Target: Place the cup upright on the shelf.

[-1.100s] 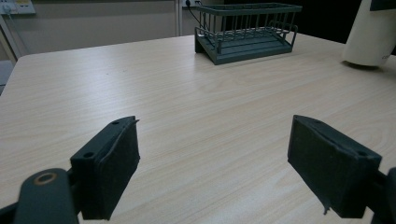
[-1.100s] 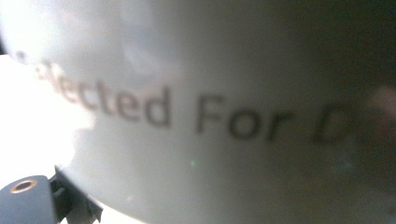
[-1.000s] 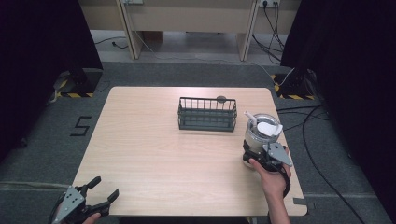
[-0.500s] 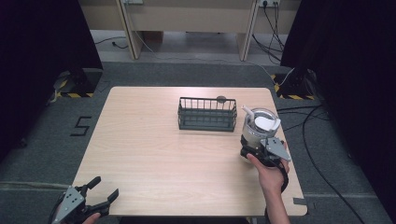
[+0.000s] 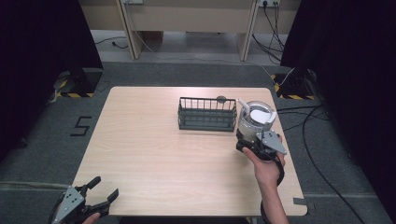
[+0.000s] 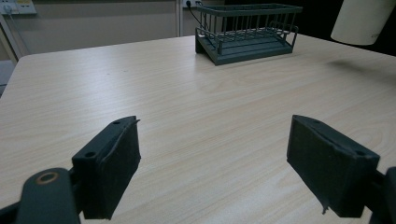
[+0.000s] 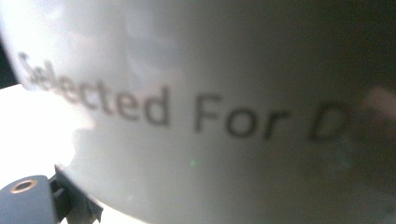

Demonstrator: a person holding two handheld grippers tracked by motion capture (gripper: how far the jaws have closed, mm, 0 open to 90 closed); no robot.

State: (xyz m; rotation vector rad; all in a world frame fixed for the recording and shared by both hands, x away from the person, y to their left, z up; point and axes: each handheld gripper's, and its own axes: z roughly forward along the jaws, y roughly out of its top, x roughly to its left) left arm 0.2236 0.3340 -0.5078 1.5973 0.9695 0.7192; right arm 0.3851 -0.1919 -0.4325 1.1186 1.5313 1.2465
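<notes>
A pale round container [image 5: 254, 119] with white items standing in it is held just right of the dark wire basket [image 5: 207, 114]. My right gripper [image 5: 249, 139] is shut on its lower wall, with a hand behind it. In the right gripper view the container's wall [image 7: 210, 116], printed "Selected For D", is right up against the camera. From the left gripper view the container [image 6: 362, 21] hangs above the table with its shadow below. My left gripper [image 5: 105, 187] is at the table's front left corner, open [image 6: 233, 168] and holding nothing.
The basket [image 6: 247, 32] stands at the back middle of the wooden table [image 5: 154, 154]. A small dark round object [image 5: 221, 99] lies just behind it. Cables [image 5: 308, 116] run over the floor on the right. A "5" mark [image 5: 81, 126] is on the floor at left.
My right gripper has carried the container a little away from the person and leftward, closer to the basket's right end. The left gripper has stayed put.
</notes>
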